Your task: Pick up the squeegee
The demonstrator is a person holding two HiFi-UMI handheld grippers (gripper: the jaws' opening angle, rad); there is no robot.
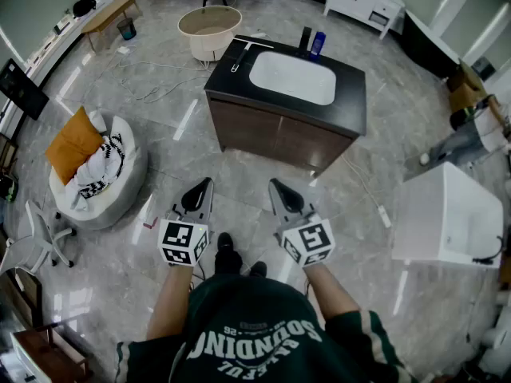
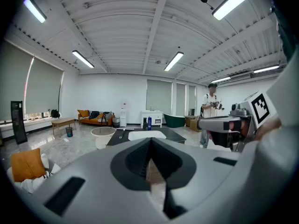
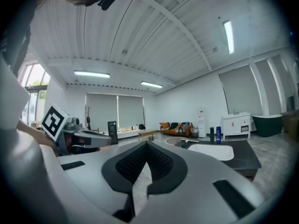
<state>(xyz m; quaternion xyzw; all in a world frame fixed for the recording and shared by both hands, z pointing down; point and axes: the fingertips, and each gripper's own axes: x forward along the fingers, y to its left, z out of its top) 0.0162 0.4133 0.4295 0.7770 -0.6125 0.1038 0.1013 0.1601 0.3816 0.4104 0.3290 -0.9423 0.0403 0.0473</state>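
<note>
Black is the countertop (image 1: 351,94) of a wood-fronted vanity that stands on a grey marble floor (image 1: 160,142), with a white basin (image 1: 292,78) sunk in its middle. The squeegee (image 1: 242,54) lies flat at the countertop's far left corner. Its dark handle runs along the left edge and its pale blade lies toward the far edge, clear of the basin. At the far edge, behind the basin, a dark bottle (image 1: 305,38) and a blue bottle (image 1: 318,45) stand upright just beside each other. Both tools are held over the floor on the near side of the vanity, well apart from the squeegee. The left gripper (image 1: 206,183) and the right gripper (image 1: 275,183) both point toward the cabinet front, each with its jaws pressed together and nothing between them. A round beige tub (image 1: 209,29) sits on the floor just beyond the squeegee's corner.
</note>
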